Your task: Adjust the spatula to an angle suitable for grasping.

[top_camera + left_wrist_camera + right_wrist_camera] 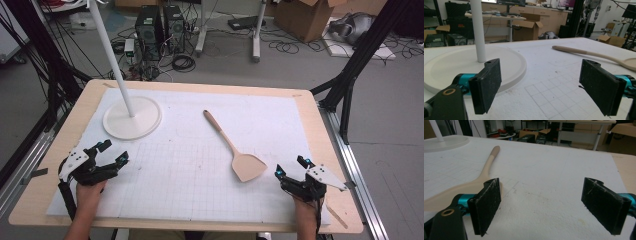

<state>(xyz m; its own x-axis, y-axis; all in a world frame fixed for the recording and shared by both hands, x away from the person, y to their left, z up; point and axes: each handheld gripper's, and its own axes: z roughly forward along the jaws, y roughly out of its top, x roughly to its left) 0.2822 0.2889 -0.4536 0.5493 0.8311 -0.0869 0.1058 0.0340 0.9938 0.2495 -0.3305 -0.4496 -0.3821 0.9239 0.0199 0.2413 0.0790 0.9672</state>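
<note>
Left gripper [114, 154] rests on the near-left part of the counter [320, 150], held in a hand [89, 194] that comes in from the bottom edge; its jaws stand wide apart with nothing between them. Beyond it, toward the far-left of the white mat [190, 190], sits a round white base [132, 118] with a white pole [110, 55] rising from its middle. In the left gripper view this base [506, 65] lies just ahead of the left-hand jaw. Right of centre on the mat lies a wooden spatula [235, 146], flat, its handle pointing to the far-left and its blade toward the near-right. Just right of the blade, apart from it, the right gripper [289, 168] rests on the mat, jaws spread wide and empty. In the right gripper view the spatula [482, 175] lies beside and behind the left-hand jaw.
</note>
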